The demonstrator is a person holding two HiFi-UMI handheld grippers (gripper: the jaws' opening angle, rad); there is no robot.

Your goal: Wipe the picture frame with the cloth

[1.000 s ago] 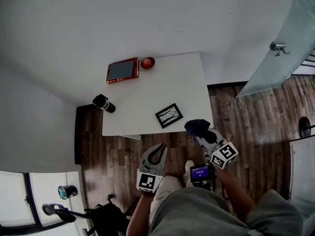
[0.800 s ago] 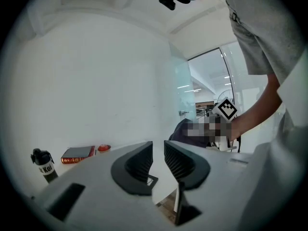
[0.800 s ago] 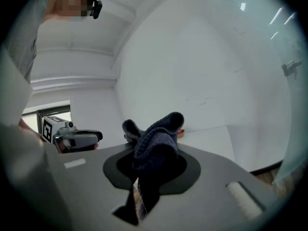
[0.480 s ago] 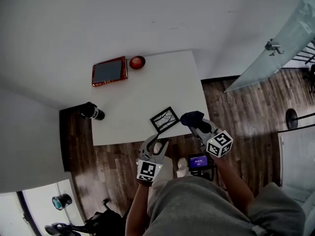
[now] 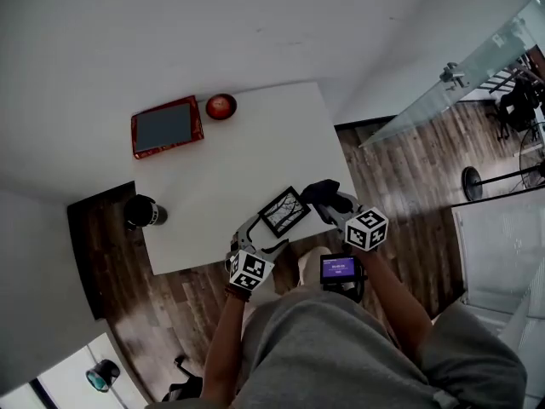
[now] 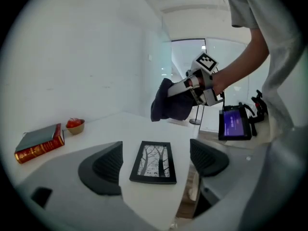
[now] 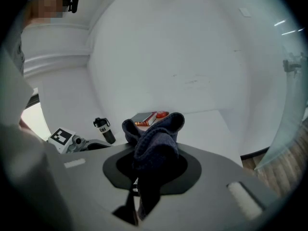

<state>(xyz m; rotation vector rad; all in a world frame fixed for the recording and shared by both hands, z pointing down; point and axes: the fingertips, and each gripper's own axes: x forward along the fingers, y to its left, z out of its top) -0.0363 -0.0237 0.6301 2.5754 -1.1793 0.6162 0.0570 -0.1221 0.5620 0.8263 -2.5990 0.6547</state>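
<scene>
Left hand-held gripper [image 5: 261, 235]: jaws just opened wide, picture frame [image 5: 283, 211] between them, untouched. Right hand-held gripper [image 5: 334, 207]: clamped on cloth [image 5: 317, 192].

White table [image 5: 247, 152] (frame [image 5: 283, 211], book [image 5: 166, 127], bowl [image 5: 220, 106])

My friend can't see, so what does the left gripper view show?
The jaws of the left gripper have just been opening, and a picture frame lies flat between them, untouched, on a white table. Beyond it, the right gripper holds up a dark cloth.
</scene>
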